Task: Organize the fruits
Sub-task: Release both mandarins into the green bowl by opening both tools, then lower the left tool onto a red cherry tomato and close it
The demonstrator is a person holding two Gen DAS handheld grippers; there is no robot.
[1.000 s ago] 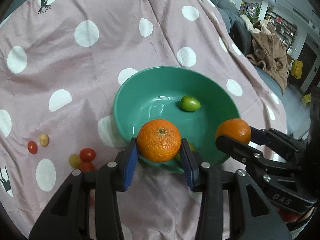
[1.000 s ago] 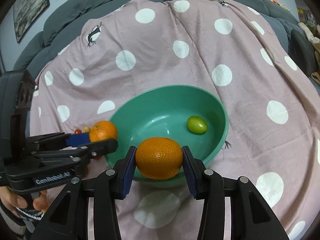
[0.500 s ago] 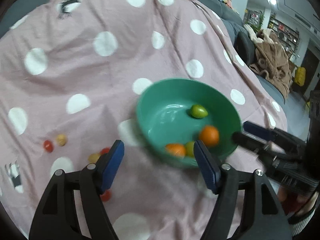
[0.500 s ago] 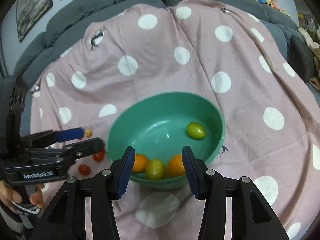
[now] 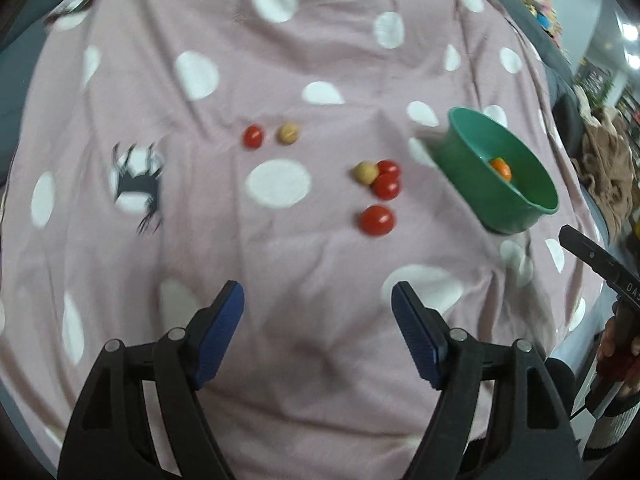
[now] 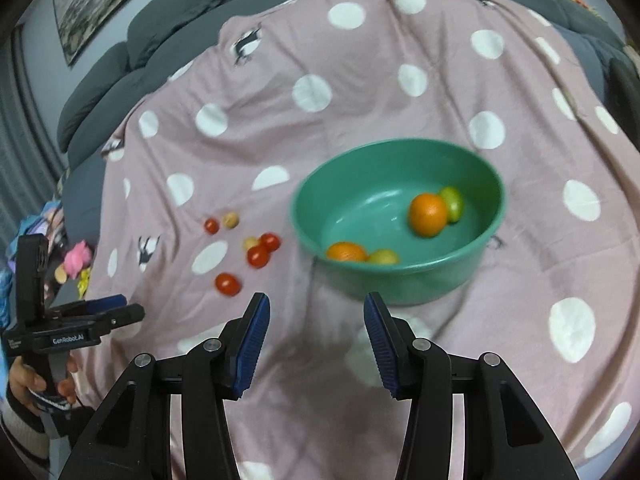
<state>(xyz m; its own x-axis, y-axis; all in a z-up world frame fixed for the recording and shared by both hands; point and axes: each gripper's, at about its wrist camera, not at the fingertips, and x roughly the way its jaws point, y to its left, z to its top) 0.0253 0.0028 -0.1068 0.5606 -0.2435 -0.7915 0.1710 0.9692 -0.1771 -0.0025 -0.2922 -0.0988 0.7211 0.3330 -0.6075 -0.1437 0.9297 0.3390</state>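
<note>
Both grippers empty, small fruits waiting on the cloth

The left gripper [image 5: 318,312] hangs with its jaws wide apart and nothing between them — they have just been opening — while the right gripper [image 6: 316,330] also stands apart and empty near the green bowl [image 6: 400,280]. Two oranges [image 6: 427,215] and two greenish fruits already lie in the bowl; the red cherry tomatoes [image 5: 377,220] and pale yellow ones [image 5: 365,172] sit loose on the polka-dot cloth [image 5: 280,60], left of the bowl. These look light, smooth and thin-skinned — likely to roll or burst, so a gentle pinch across the widest middle seems best, taking the lone nearest tomato first.
</note>
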